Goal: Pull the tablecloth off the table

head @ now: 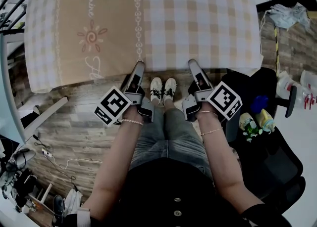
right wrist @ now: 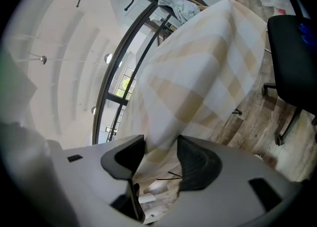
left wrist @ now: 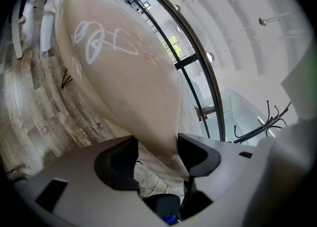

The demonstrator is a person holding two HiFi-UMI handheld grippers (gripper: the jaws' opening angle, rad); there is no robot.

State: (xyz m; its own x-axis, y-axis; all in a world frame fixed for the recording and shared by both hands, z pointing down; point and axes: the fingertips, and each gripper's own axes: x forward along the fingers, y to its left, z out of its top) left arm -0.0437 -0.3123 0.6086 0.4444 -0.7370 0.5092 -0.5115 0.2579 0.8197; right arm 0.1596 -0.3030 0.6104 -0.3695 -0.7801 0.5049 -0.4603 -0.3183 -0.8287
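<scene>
Both stood wide: left tool (head: 138, 67) and right tool (head: 192, 64) each had the tablecloth (head: 198, 18) hem loose between its jaws.

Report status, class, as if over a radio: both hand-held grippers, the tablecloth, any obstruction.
Left hand-held gripper and right hand-held gripper open, jaws astride the near edge. Tablecloth spread flat, not yet pulled. Black chair close at right.

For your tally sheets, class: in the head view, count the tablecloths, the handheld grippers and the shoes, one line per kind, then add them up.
Tablecloth: 1
Grippers: 2, the left gripper and the right gripper
Shoes: 2
Total: 5
</scene>
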